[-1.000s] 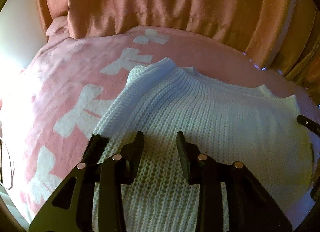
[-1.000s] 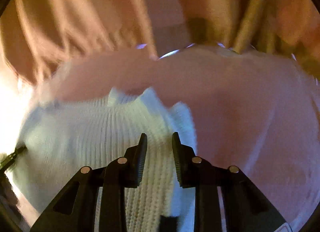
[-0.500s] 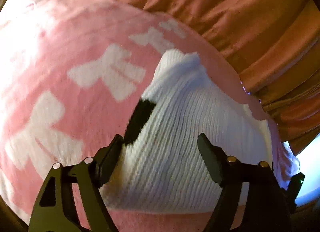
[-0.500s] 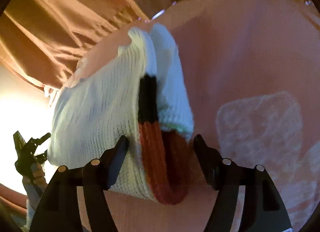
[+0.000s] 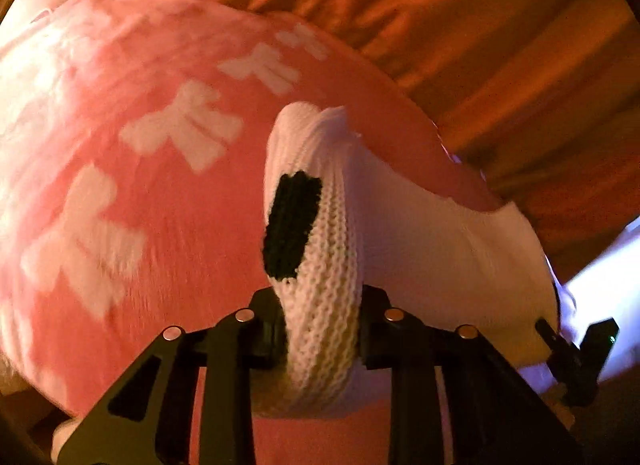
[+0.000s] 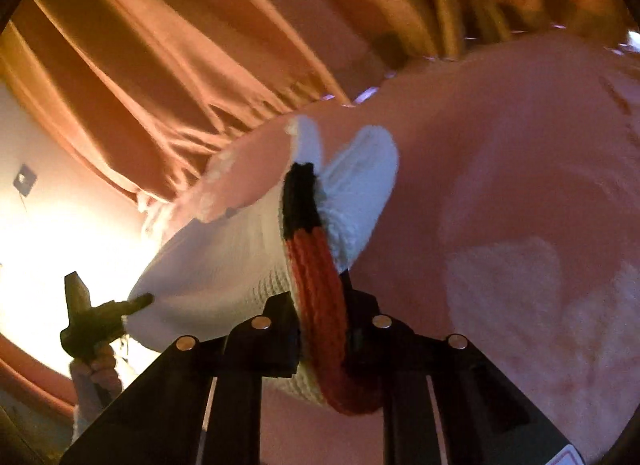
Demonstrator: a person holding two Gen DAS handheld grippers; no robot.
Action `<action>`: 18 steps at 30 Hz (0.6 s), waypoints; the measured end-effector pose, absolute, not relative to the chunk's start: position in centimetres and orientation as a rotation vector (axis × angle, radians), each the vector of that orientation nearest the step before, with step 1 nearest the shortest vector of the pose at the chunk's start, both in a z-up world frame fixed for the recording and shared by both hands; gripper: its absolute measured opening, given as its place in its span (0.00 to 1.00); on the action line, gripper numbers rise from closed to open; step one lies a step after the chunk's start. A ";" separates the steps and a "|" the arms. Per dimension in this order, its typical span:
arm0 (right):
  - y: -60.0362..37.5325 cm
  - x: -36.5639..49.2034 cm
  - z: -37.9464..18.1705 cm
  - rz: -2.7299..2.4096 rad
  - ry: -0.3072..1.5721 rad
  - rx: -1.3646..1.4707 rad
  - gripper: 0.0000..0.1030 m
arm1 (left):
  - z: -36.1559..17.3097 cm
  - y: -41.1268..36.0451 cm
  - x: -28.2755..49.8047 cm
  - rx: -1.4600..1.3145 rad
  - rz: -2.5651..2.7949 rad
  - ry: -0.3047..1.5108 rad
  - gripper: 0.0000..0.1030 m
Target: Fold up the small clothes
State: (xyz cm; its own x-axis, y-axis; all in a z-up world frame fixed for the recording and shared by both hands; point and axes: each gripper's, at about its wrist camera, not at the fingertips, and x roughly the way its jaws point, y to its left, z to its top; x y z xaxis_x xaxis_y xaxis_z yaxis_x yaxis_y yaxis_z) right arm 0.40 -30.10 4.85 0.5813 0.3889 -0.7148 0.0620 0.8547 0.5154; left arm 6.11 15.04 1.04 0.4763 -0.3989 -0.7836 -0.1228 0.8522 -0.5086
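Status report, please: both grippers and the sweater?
Left gripper closing on white knit sweater. Right gripper closing on its orange-black edge. Sweater lifted over pink blanket. Nothing blocking.

This looks like a room in a home, most likely a bedroom. A soft pink blanket (image 5: 168,225) printed with white bows covers the surface where the work is done, which could be a bed, though what lies beneath is hidden. Along its far edge hang long orange curtains (image 6: 168,77) in heavy folds. Beside them is a plain pale wall (image 6: 52,217) with a small square plate (image 6: 24,179), lit by warm light.
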 end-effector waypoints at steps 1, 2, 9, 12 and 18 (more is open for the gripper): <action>-30.6 -0.5 4.3 0.181 0.962 0.527 0.14 | 0.8 14.7 5.0 -0.557 -0.200 1.097 0.25; -30.9 -1.3 3.4 0.159 0.997 0.521 0.16 | 0.0 14.3 4.1 -0.545 -0.192 1.133 0.25; -31.8 -2.2 1.6 -0.040 1.064 0.358 0.31 | -2.4 12.6 2.4 -0.430 -0.033 1.156 0.38; -30.9 0.4 4.7 0.025 0.971 0.297 0.45 | 1.7 12.6 3.5 -0.373 -0.006 1.008 0.49; -28.2 8.0 1.7 0.128 1.020 0.241 0.45 | 1.9 9.5 11.0 -0.284 -0.080 0.959 0.63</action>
